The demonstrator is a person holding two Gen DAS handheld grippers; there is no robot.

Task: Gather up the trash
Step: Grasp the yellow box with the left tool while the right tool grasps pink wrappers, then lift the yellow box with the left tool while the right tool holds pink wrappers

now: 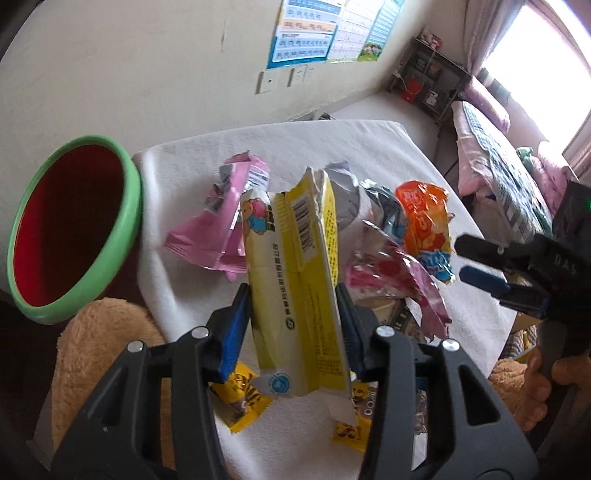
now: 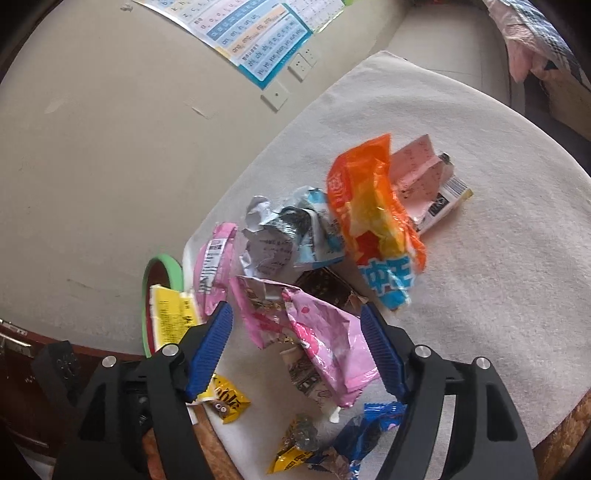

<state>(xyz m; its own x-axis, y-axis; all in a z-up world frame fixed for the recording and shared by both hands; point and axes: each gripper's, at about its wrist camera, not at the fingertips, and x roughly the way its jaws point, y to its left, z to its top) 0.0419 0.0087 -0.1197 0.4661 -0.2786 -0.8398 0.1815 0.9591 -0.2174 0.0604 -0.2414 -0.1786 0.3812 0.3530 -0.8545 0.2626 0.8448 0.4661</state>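
Observation:
My left gripper [image 1: 293,295] is shut on a yellow snack wrapper [image 1: 295,266] and holds it above the white-clothed table [image 1: 280,147]; the wrapper also shows in the right wrist view [image 2: 170,314], in front of the bin. The red bin with a green rim [image 1: 74,229] stands left of the table, and also shows in the right wrist view [image 2: 166,262]. My right gripper [image 2: 295,314] is open above a crumpled pink wrapper [image 2: 325,339]; it also shows in the left wrist view [image 1: 465,258]. An orange bag [image 2: 373,218], a pink packet [image 2: 214,266] and grey foil [image 2: 266,243] lie on the cloth.
Small yellow wrappers [image 2: 225,400] and a blue wrapper [image 2: 369,428] lie near the table's front edge. A tan plush thing [image 1: 96,332] sits below the bin. A wall with posters [image 1: 306,33] is behind; a bed [image 1: 498,155] and shelf [image 1: 428,77] at the right.

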